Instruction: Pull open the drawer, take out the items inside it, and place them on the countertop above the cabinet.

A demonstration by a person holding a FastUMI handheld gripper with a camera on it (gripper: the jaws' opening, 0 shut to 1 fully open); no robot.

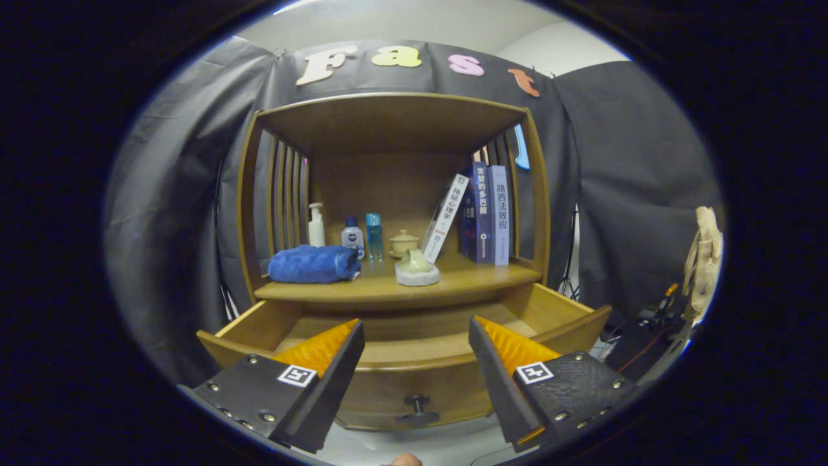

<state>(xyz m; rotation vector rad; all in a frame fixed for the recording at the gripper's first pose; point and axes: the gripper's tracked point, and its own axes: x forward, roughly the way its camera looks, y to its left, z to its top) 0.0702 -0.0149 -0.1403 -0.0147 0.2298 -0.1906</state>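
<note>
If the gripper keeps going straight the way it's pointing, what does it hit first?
Probably the open drawer: its front rim lies between the open jaws of the gripper, just ahead. Depth is unclear; slightly higher, it would reach the countertop edge.

The cabinet (391, 194) stands against the booth wall, and its drawer (414, 353) is pulled out below the countertop (466, 279). The gripper (416, 353) hangs in front of the drawer with its fingers spread wide apart, holding nothing; the drawer's knob (419, 406) sits between them, lower down. On the countertop, a rolled towel (314, 264) lies at the left. Behind it stand a pump bottle (315, 225), a small bottle (352, 237) and a slim bottle (374, 237) in a row. A lidded cup (403, 243) sits right of these, with a small figure (416, 268) in front of it. Books (475, 213) stand at the right, one leaning.
</note>
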